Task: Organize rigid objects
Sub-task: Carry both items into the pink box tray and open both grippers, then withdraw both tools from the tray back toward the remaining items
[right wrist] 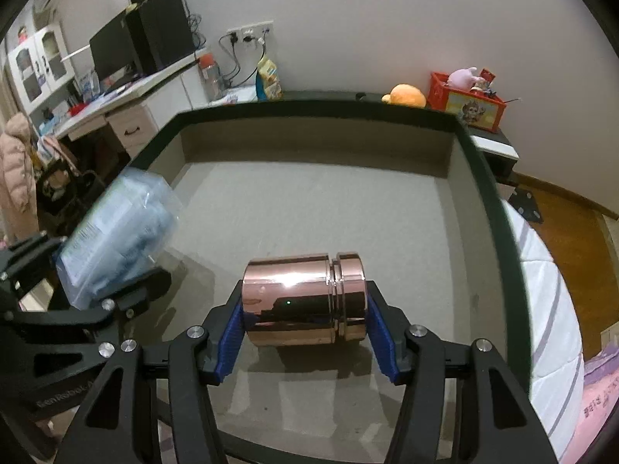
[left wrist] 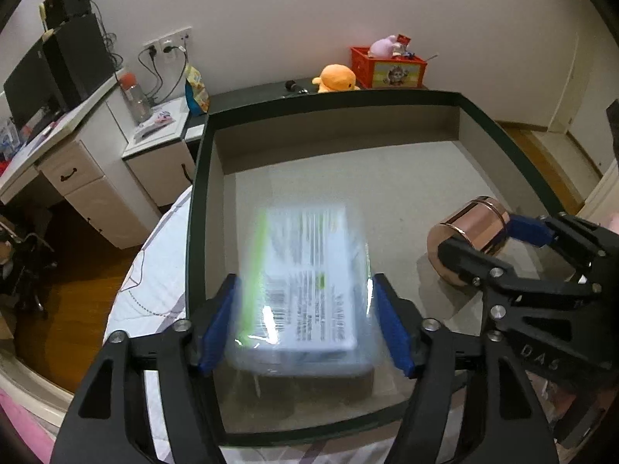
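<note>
Where the left gripper's (left wrist: 305, 321) blue fingers (left wrist: 218, 324) flank a blurred clear packet (left wrist: 305, 282), contact cannot be told; the packet sits low in the tray (left wrist: 195, 201), left side. The right gripper's (right wrist: 303, 330) fingers (right wrist: 230, 338) bracket a copper canister (right wrist: 303, 303) lying on the tray floor; grip likewise unclear.

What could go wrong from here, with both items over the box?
1. The copper canister lies on its side between the right gripper's pads. Once free on the box's flat floor, it could roll, perhaps into the package.
2. The wrapped package is blurred while the left gripper's fingers look sharp, so it is probably slipping. It may land tilted against the near wall.
</note>
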`<act>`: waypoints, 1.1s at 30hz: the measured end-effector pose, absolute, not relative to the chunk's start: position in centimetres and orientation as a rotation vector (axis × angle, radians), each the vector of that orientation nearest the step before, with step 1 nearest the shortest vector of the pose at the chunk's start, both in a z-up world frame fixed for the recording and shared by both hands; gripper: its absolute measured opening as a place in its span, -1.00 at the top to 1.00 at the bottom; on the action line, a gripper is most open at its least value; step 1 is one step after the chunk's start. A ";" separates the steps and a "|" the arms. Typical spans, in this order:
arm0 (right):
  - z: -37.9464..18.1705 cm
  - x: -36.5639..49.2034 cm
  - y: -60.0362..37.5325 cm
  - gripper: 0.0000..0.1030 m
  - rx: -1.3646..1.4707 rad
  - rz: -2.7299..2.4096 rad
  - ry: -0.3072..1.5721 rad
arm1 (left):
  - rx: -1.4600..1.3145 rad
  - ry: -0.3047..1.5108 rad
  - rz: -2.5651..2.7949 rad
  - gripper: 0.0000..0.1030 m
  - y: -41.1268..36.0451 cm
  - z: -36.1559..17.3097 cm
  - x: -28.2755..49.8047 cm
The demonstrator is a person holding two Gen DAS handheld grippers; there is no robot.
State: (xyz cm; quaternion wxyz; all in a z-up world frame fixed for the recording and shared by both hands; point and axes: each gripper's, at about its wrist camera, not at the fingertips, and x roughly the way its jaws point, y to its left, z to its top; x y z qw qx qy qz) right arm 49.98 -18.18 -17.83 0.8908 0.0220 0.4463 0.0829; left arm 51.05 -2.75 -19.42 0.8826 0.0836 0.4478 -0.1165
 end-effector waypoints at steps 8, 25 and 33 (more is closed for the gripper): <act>-14.0 46.4 -19.5 -0.59 0.066 0.152 0.838 | 0.166 0.804 -0.219 -0.66 -1.3 -15.2 45.7; -4.3 23.7 -17.5 -0.69 -0.024 0.108 0.384 | 0.032 0.342 -0.180 -0.99 2.9 -6.6 22.2; -4.9 16.4 -17.8 -0.69 -0.049 0.023 0.299 | 0.088 0.263 -0.136 -1.00 2.0 -7.1 16.6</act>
